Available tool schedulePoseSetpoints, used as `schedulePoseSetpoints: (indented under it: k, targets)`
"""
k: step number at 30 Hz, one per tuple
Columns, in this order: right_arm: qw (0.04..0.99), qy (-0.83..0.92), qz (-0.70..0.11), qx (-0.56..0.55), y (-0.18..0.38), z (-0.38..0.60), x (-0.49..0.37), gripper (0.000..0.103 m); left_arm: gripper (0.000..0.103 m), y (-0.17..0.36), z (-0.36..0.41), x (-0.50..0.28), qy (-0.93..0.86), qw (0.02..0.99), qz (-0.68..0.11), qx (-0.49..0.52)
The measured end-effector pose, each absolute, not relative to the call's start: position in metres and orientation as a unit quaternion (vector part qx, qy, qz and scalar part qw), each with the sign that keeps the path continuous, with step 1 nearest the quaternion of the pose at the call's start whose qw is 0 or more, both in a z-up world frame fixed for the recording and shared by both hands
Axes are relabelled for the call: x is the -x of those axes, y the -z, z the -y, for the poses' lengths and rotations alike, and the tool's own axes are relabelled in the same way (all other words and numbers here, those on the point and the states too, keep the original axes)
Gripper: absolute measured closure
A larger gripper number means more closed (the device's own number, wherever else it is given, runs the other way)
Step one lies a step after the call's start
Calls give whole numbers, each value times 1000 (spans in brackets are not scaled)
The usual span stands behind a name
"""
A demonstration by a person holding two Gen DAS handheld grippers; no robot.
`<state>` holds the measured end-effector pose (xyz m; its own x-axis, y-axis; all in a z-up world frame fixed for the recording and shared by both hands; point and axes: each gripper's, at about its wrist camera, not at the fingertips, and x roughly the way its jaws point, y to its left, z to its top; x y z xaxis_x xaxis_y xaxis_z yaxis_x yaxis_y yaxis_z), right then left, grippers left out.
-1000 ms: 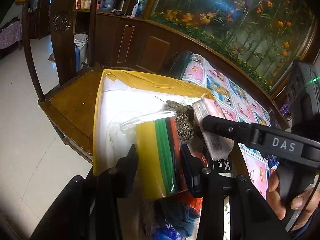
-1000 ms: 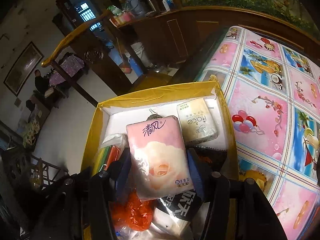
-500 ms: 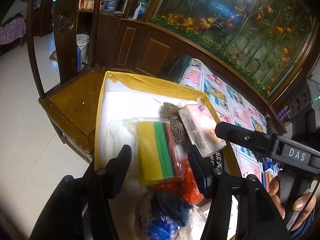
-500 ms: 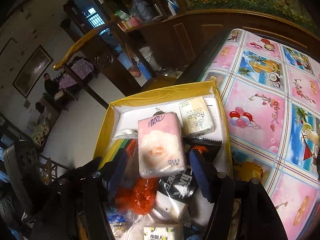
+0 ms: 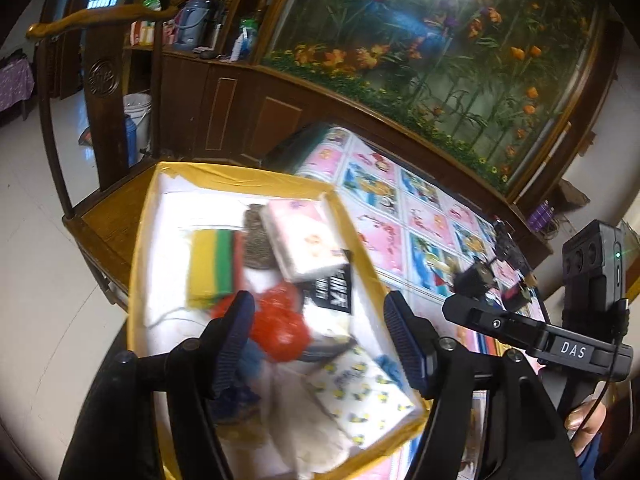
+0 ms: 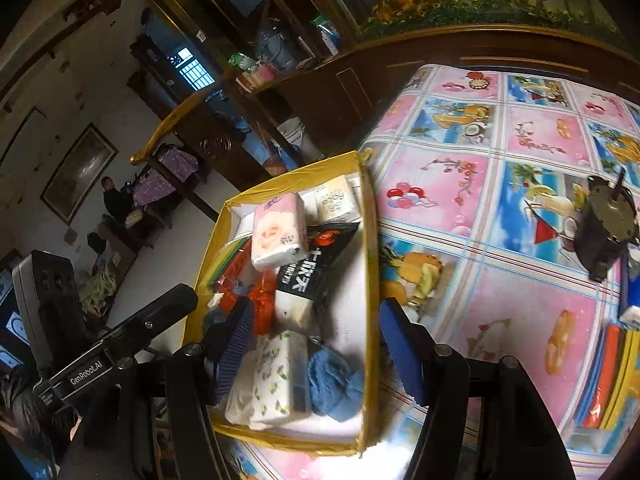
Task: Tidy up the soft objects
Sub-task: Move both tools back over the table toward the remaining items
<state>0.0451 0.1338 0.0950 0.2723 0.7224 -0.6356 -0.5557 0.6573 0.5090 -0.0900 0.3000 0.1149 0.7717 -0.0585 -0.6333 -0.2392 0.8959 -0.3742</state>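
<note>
Above the yellow box of soft packs, right tongs wide and empty, left tongs opening, empty; drop done, next needs sponge pack on counter at right.

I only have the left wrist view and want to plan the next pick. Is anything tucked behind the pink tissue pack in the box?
Observer: Yes. A cream tissue pack lies in the far corner, beside the pink tissue pack.
Operator: Anything soft outside the box?
Observer: A wrapped stack of what look like orange and yellow sponges lies on the tablecloth.
Operator: Is the right tool holding anything?
Observer: No. The right tool is open and empty.
</note>
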Motion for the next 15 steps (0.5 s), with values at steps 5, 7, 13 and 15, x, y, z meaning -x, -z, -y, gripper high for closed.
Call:
schedulePoseSetpoints:
  k: [5, 7, 13, 15]
  targets:
    - [808, -375, -442, -106, -86, -62, -44, 33, 34, -125, -245, 84, -13, 920, -343, 187]
    - [819, -350, -441, -113, -80, -27, -48, 33, 34, -125, -222, 78, 4, 920, -350, 176]
    - [842, -277, -439, -150, -62, 66, -67, 33, 32, -114, -145, 51, 56, 911, -385, 140]
    - [852, -252, -428, -166, -56, 97, -71, 33, 29, -104, -119, 40, 73, 903, -403, 128]
